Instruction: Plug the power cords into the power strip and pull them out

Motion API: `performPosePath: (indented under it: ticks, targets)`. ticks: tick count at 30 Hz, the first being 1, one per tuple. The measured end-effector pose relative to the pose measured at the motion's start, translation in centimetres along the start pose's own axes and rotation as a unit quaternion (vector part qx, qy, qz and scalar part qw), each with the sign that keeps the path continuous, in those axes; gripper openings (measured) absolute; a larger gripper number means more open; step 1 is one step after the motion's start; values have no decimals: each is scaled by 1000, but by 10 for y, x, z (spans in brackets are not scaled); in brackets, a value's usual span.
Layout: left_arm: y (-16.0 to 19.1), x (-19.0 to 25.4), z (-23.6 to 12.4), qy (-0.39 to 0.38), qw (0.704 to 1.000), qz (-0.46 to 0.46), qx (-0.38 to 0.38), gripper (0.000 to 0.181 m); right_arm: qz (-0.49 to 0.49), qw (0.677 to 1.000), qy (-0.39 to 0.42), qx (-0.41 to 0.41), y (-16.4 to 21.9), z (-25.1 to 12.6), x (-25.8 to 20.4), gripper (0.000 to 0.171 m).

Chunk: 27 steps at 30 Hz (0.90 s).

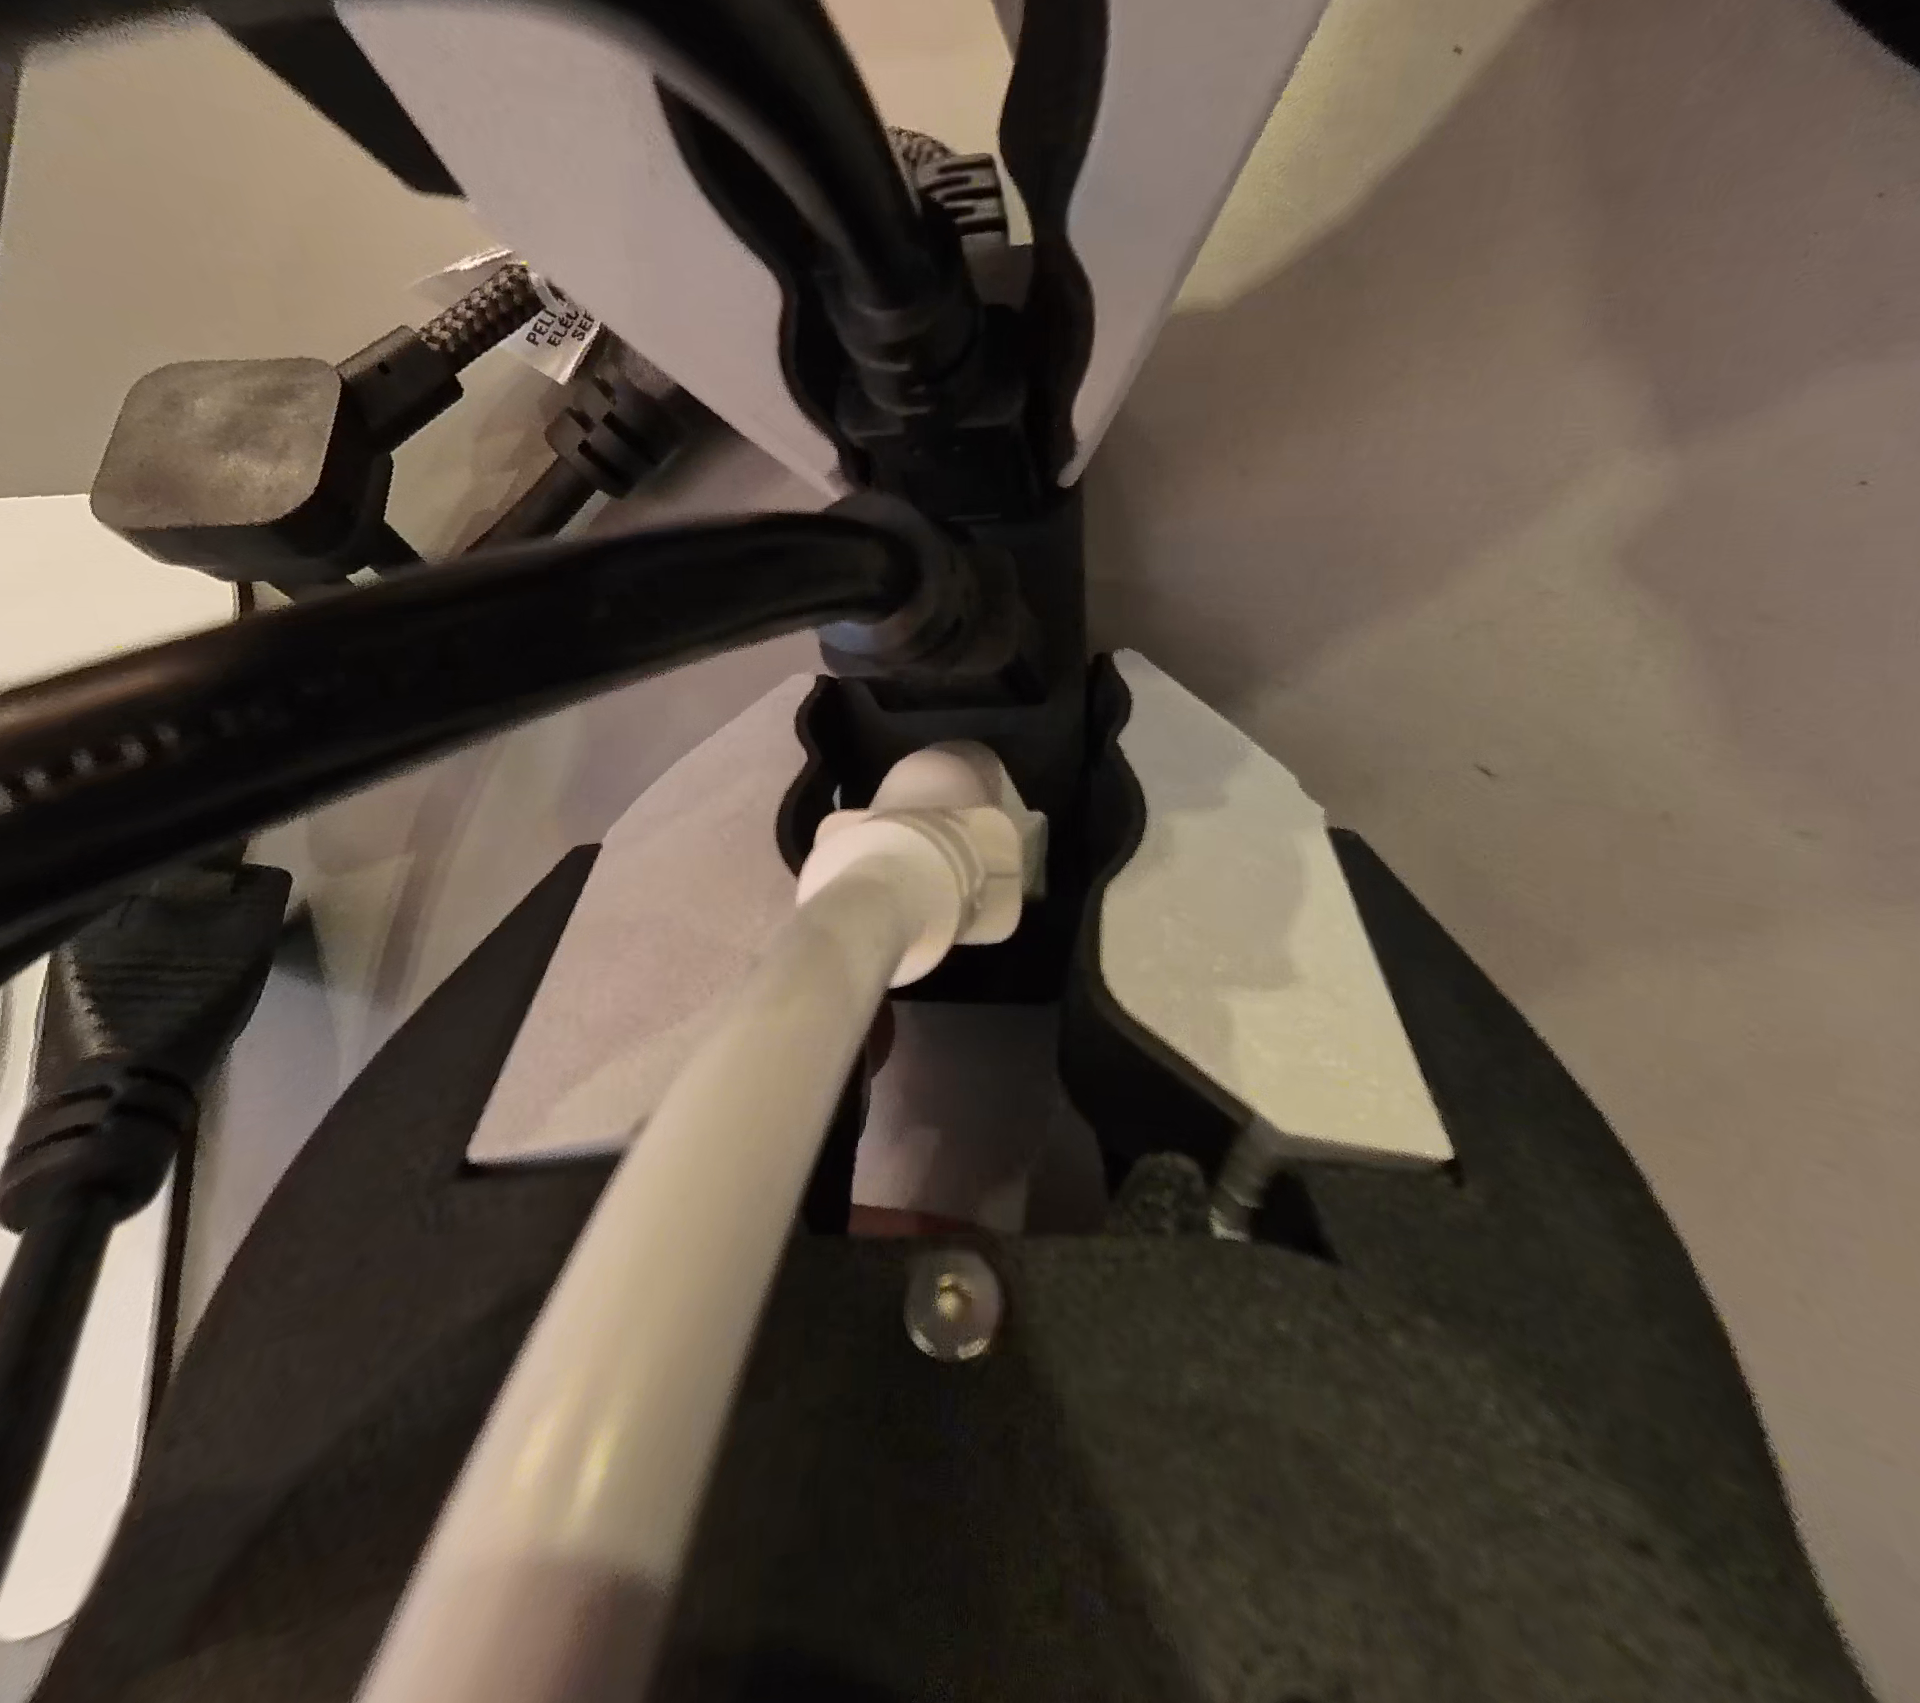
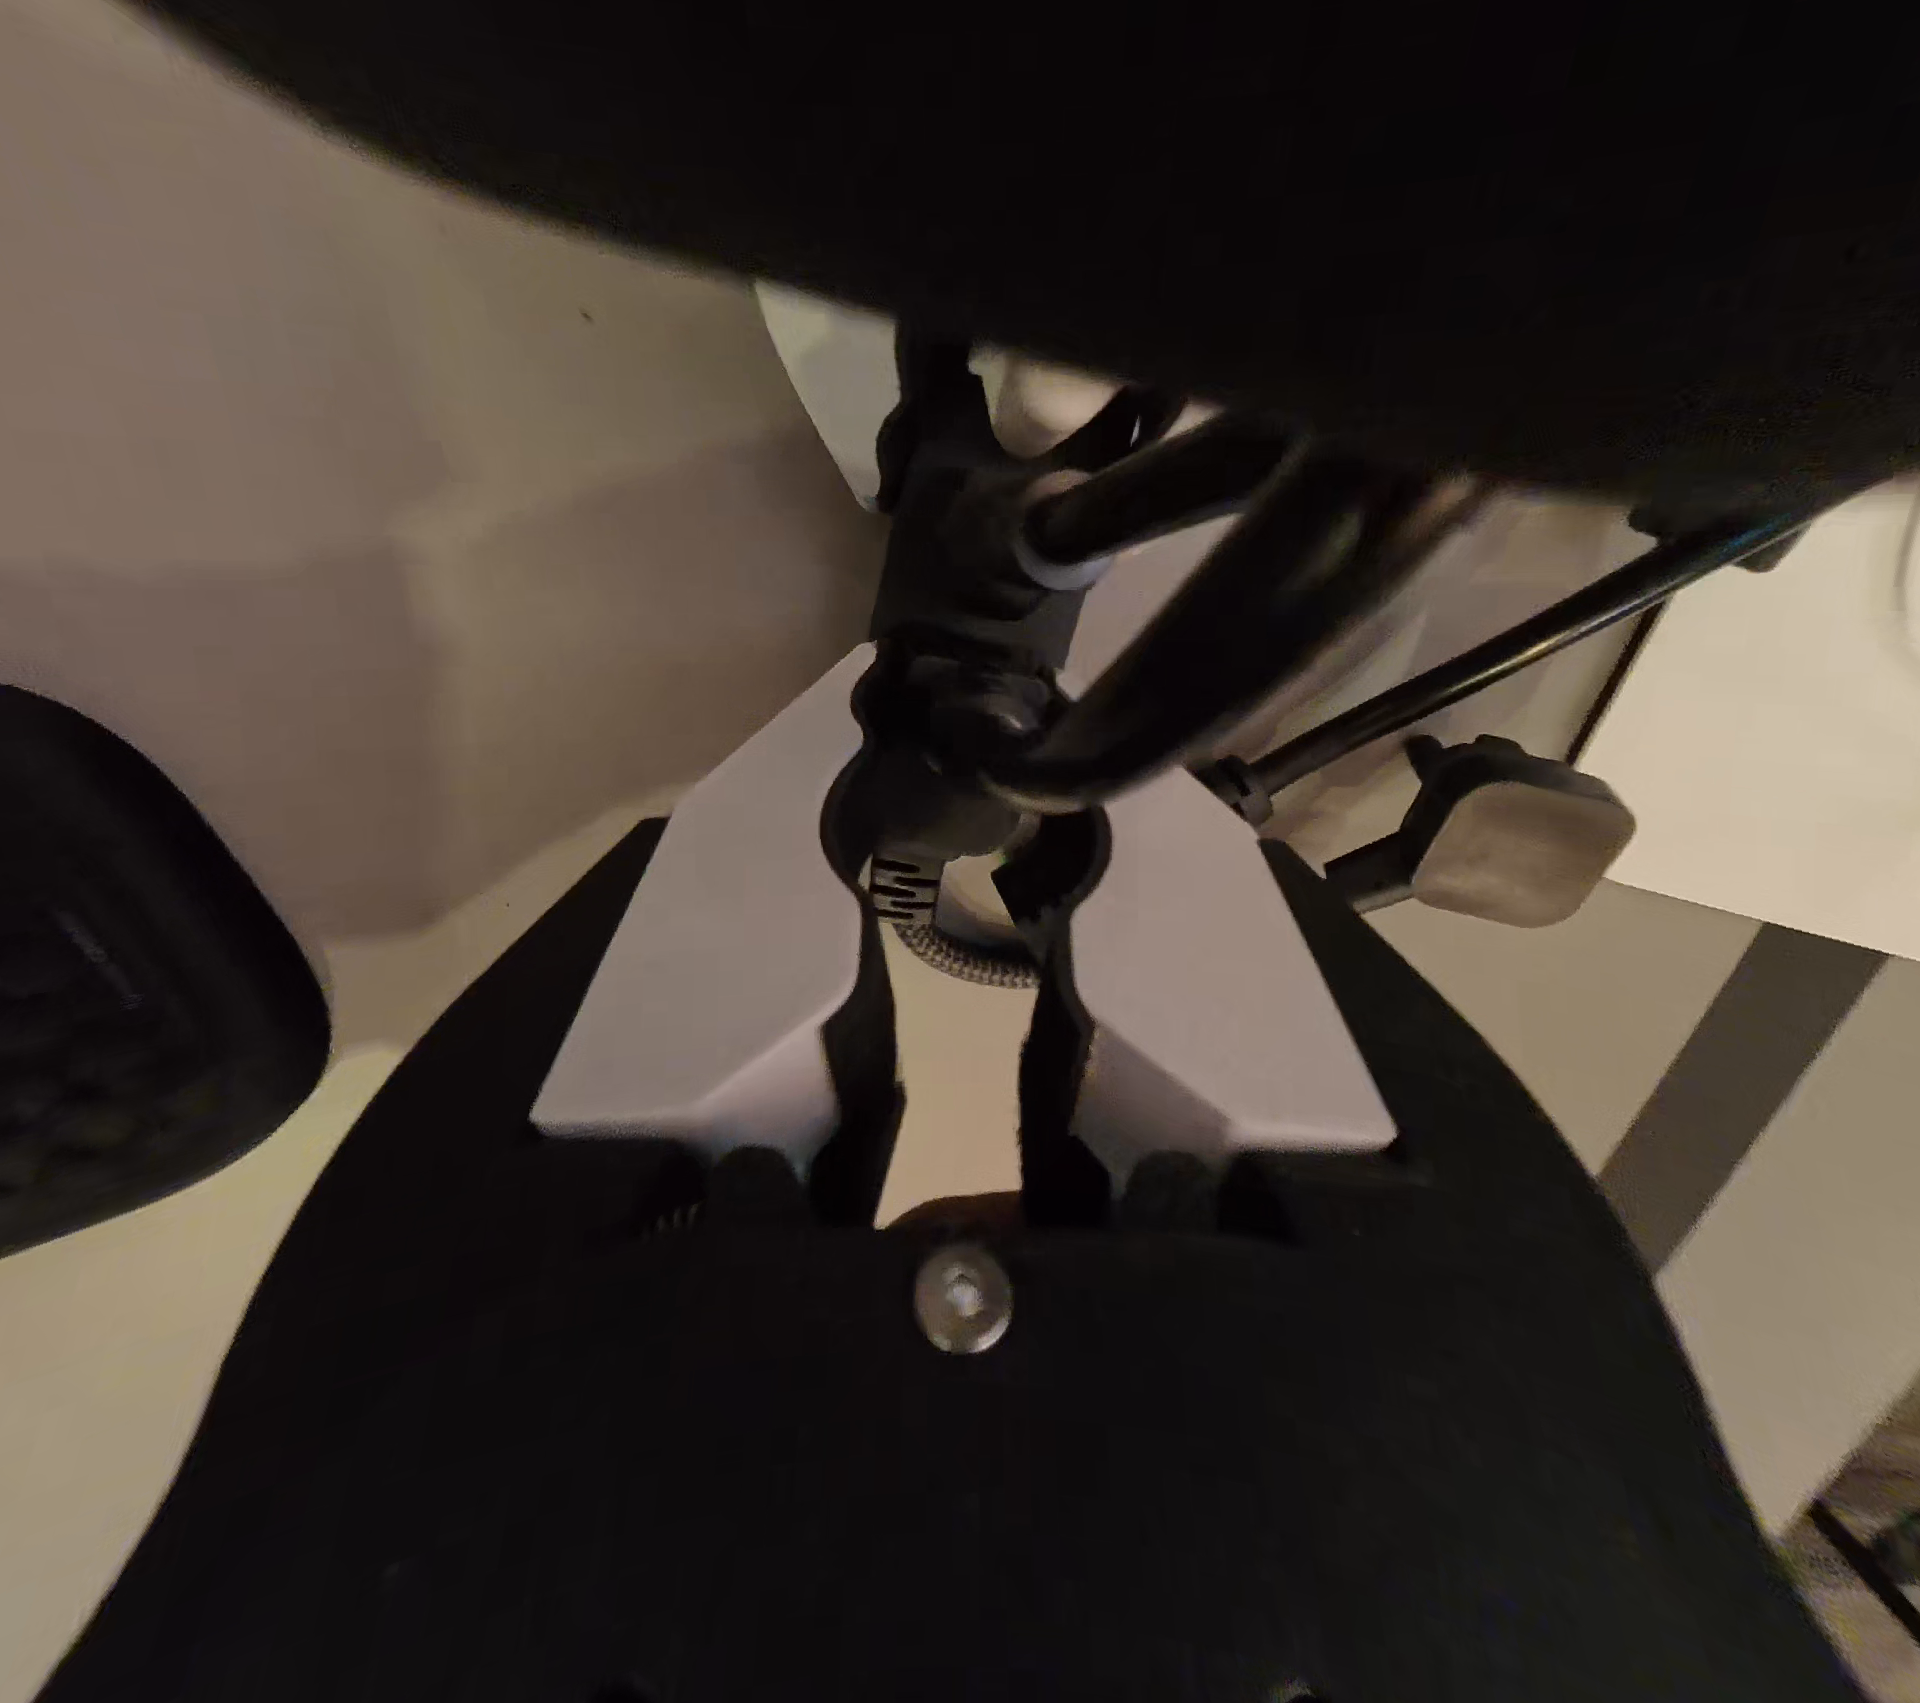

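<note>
Left wrist view: left gripper (image 1: 961, 832) pinches the white round cord's plug (image 1: 977, 864), jaws pressed against its strain relief. Right gripper (image 1: 935, 406), opposite and tip to tip, is clamped on the black ribbed plug (image 1: 914, 396) with the thick black glossy cable (image 1: 416, 666) alongside. Flat black angled plug (image 1: 223, 453) lies loose on the pale tabletop (image 1: 1558, 614), left. Power strip itself cannot be made out

Right wrist view: braided grey cord (image 2: 961, 952) between the pads

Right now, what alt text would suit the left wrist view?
Two hand-held grippers meet tip to tip, the near one shut on a white plug. Black cords cross from the left over a white table.
</note>
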<state>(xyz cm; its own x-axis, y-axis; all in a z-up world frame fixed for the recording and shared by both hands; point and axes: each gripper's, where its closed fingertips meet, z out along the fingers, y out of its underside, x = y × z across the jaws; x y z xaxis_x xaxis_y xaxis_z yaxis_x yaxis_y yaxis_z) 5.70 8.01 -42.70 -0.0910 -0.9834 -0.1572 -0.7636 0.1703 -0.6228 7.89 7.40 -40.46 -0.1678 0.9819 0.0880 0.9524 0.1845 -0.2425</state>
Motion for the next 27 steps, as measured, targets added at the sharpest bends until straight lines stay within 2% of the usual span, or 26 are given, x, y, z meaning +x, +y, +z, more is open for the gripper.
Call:
performPosePath:
  ticks: [5, 11, 16, 20, 23, 27]
  targets:
    - [-1, 0, 0, -5, 1000, 14, -2, 45, -62, 996, 62, -34, 1, -2, -1, 21]
    - [1, 0, 0, 8, 1000, 5, 3, 45, 74, 995, -41, 51, -2, 0, 1, 21]
    - [0, -1, 1, 11, 1000, 5, 4, 45, 136, 980, -107, 98, -3, -2, 3, 23]
    - [-1, -2, 0, 16, 1000, -5, 12, 45, 214, 954, -146, 153, -5, -4, 7, 25]
    - [-1, -2, 0, 15, 1000, -6, 11, 45, 206, 961, -103, 155, -5, -3, 8, 23]
    - [0, -1, 1, 11, 1000, 5, 8, 45, 79, 994, 11, 77, -5, 0, 3, 21]
